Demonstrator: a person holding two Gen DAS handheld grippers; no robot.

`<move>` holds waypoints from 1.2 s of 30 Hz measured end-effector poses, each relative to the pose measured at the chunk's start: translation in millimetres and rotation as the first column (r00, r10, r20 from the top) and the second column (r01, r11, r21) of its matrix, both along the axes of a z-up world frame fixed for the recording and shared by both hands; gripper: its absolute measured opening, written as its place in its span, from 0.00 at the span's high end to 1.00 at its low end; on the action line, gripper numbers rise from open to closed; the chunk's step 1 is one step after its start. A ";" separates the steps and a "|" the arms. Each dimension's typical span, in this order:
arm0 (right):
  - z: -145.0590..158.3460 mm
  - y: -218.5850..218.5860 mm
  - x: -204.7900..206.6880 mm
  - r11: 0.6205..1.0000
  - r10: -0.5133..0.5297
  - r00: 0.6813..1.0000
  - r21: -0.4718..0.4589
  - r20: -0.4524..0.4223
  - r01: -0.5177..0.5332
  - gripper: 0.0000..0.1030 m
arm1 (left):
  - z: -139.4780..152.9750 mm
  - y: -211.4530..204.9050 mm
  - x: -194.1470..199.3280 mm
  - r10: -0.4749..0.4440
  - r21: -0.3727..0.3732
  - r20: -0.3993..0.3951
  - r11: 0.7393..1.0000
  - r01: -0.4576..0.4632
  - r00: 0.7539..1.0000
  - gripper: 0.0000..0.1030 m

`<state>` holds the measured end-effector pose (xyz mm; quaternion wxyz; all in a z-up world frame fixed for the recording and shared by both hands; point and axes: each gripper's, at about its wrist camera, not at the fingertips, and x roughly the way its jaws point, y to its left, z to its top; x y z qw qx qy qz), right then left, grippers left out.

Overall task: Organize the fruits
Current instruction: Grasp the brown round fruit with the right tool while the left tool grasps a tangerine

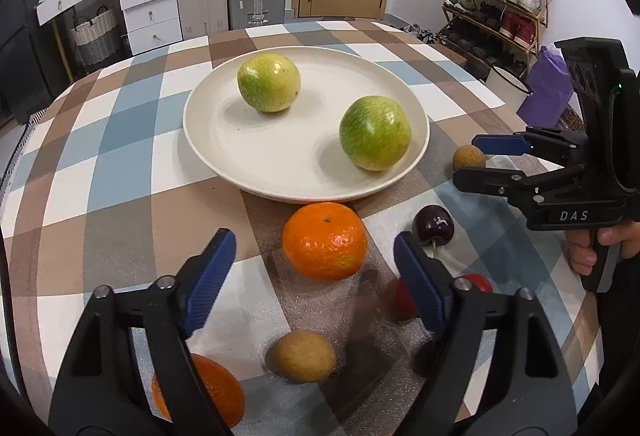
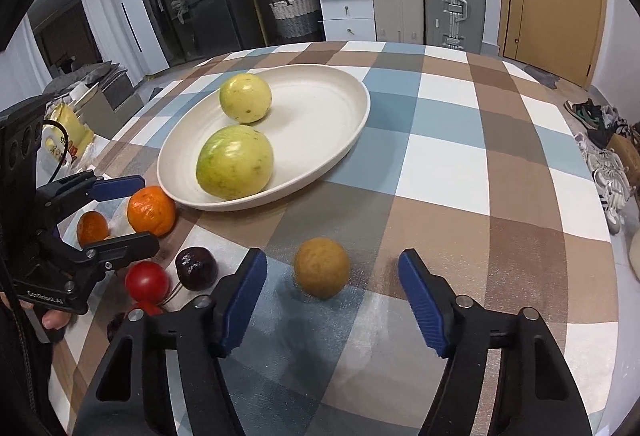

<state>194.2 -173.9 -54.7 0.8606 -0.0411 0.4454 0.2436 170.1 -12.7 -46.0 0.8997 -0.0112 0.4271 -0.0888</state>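
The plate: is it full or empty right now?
Partly filled: the plate holds just two green fruits; the other fruit lies on the tablecloth.

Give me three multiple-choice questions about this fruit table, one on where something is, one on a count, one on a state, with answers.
1. Where is the large orange?
A. on the plate
B. on the cloth beside the plate's rim
C. inside a basket

2. How many fruits lie on the plate?
A. two
B. four
C. none

3. The right tool is:
A. clamped on a cherry
B. open, a brown fruit between its fingers
C. shut with nothing between them

Answers: 1 B, it rests on the checked tablecloth just outside the rim. 2 A, two green fruits. 3 B, gaps show on both sides of the fruit.
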 end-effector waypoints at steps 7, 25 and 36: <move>1.5 0.2 -2.3 0.999 0.032 0.999 0.006 -0.002 -0.032 0.46 | -2.6 1.1 1.4 0.000 -0.017 -0.009 1.000 0.000 1.000 0.37; 1.7 9.6 -10.9 0.997 0.079 0.997 -0.026 0.028 -0.078 0.74 | -2.3 -4.6 1.4 -0.029 -0.020 0.001 0.999 0.029 1.000 0.63; 7.7 10.0 -14.8 0.996 0.090 0.994 -0.008 0.058 -0.089 0.74 | 12.5 4.5 -4.7 -0.012 -0.066 0.061 0.998 0.016 0.998 0.63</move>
